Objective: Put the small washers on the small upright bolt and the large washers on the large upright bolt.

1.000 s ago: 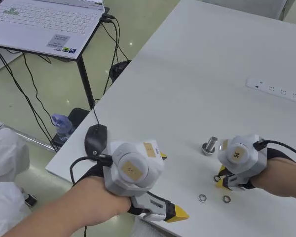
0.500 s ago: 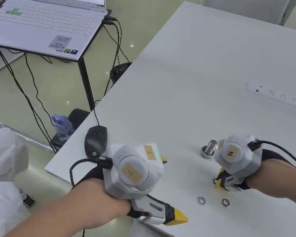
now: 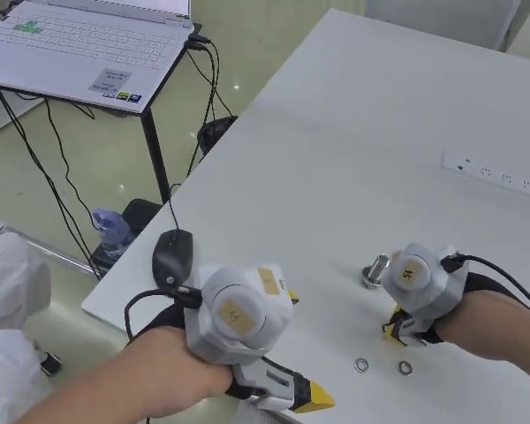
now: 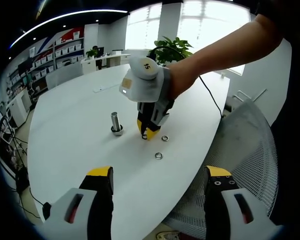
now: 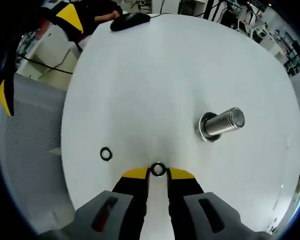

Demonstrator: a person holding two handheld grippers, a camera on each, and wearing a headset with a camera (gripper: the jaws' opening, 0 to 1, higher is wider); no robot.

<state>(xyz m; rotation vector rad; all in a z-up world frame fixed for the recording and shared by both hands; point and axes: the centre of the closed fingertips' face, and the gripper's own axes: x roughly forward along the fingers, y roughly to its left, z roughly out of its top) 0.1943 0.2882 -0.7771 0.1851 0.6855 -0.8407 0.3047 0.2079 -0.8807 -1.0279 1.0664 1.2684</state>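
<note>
**Right tool**: the jaws stand at a narrow gap with one washer between the yellow tips. The pads appear to touch its rim on both sides. Whether the washer is clear of the worktop cannot be told. In the left gripper view this tool points straight down, just beside the bolt.

**Left tool**: the jaws are wide apart and hold nothing. It sits well back from the bolt.

**Bolt:** one is noted, upright on its head with the shank free above. A ring at its foot may be the head or a washer already seated; I cannot tell which.

**Loose parts:** a second washer and a third washer lie flat near the bolt, on the person's side of it and apart from each other. Large cannot be told from small at this size.

**Handling, as judged:**
- The washers look like thin, stiff metal, light and smooth.
- A firm pinch should not harm them. The likelier fault is a washer flicking out or tipping between the pads.
- Lying flat, a washer offers only its thin edge, so the hold belongs across the outer rim with the tips low against the worktop.
- The hole must stay clear of the pads so the washer can pass over the shank.
</note>
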